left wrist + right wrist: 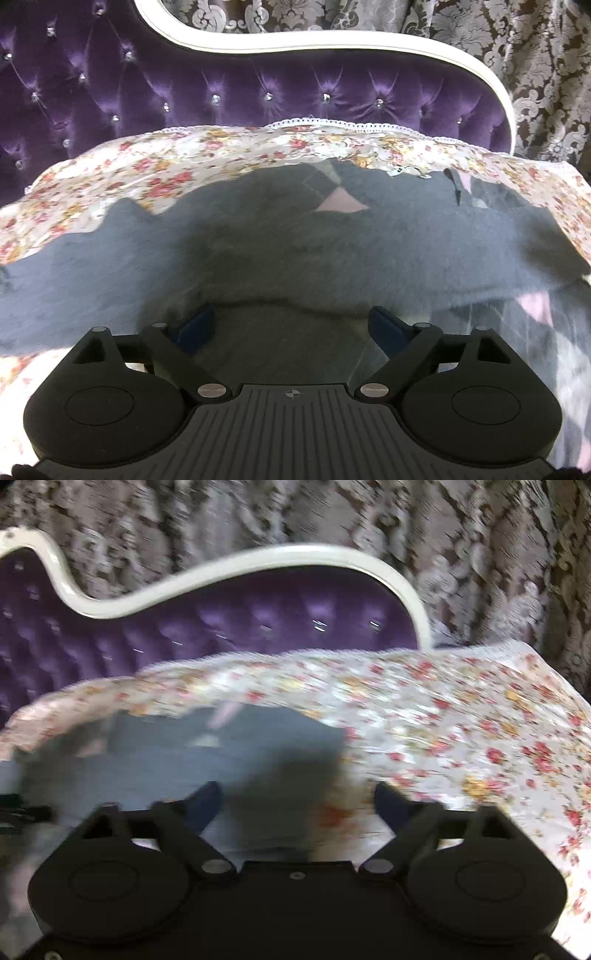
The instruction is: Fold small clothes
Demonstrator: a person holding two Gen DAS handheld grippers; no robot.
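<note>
While both views look across a bed, the grey garment [258, 240] fills the middle of the left wrist frame, spread on a floral sheet [184, 162] with its far edge ragged against the print. Small pink triangles show on the cloth at centre and at the lower right. The left gripper [291, 325] sits low in the frame with its fingers [388, 328] spread wide, the garment lying between and beyond them; nothing is pinched. A purple tufted headboard [258, 92] with a white rim crosses the upper frame, patterned curtains [517, 55] behind it.

The right wrist view is badly blurred. There the garment [184, 746] lies left of centre and the sheet [461, 720] runs off to the right. The right gripper [299, 805] also seems spread apart, holding nothing, above the garment's right edge.
</note>
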